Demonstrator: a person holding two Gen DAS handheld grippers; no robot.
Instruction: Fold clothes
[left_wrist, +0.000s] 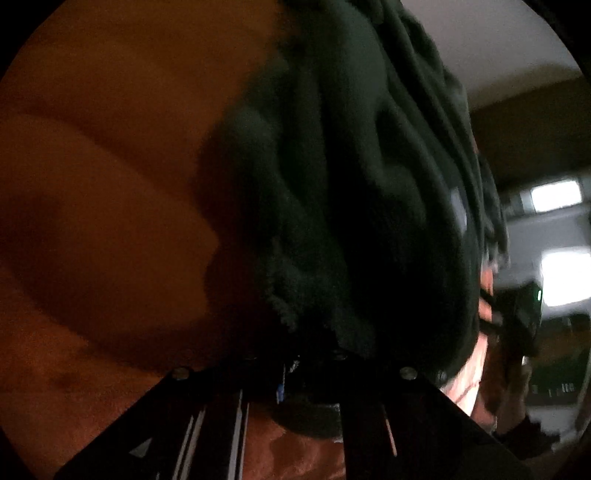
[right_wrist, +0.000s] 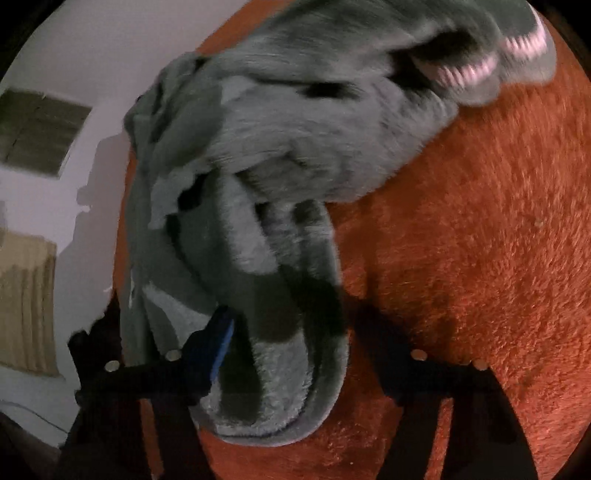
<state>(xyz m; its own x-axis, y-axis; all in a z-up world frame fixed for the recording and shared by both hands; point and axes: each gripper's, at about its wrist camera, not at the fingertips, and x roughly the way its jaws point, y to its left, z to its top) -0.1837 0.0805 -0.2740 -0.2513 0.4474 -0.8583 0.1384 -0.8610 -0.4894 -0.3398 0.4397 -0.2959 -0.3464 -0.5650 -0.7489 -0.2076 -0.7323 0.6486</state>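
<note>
Both tools, L (left_wrist: 295, 373) & R (right_wrist: 291, 354), clamped on grey fleece garment (right_wrist: 295, 147) over orange blanket (right_wrist: 461, 240).

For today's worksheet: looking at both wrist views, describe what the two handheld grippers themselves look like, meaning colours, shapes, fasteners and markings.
Both are black. The left gripper shows flat black fingers with pale edge lines, round silver screw heads and a small blue spot near the middle. The right gripper has black bracket-like fingers with round silver screws, and a blue pad on the inner face of one finger. No cables or sleeves can be made out.

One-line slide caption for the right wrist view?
Grey fleece garment bunched at the right gripper, lifted over orange plush surface.
</note>
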